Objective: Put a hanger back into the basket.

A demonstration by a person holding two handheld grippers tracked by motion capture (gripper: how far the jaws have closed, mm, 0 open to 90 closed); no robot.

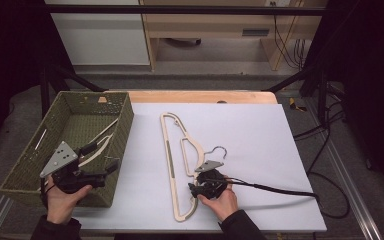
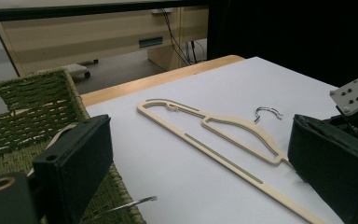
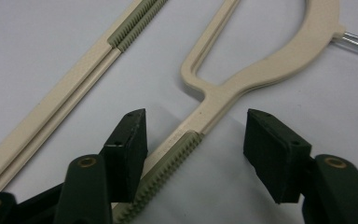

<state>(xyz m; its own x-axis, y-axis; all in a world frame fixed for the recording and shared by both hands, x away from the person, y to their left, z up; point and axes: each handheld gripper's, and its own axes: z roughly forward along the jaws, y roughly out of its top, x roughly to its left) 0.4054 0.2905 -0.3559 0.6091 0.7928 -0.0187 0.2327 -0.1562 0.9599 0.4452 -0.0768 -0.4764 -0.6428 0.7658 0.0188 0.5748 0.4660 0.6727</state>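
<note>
The cream hanger [image 1: 177, 165] lies flat on the white sheet of the bench [image 1: 260, 145], and its shoulder bar runs straight up between the jaws of the right tool [image 3: 193, 140], which stand partly spread with the bar inside the gap. The left-hand pad in the right gripper view sits against or just beside the ribbed grip strip, while the other pad is clear of the bar, so nothing is clamped yet. The bar's long axis points away from this tool, roughly in line with the direction the jaws point, and the metal hook [image 1: 219, 150] lies off to the far right of it. For a grasp the jaws only have to come together across the bar's narrow width, so I judge no turning of the wrist is needed. The right hand [image 1: 222, 200] rests low on the bench behind its tool, palm over the body, and is plainly the nearer one. The left tool [image 1: 87, 172] hangs over the near corner of the green woven basket [image 1: 27, 165], its jaws wide and empty, pointing across toward the hanger, which lies well ahead of it.
</note>
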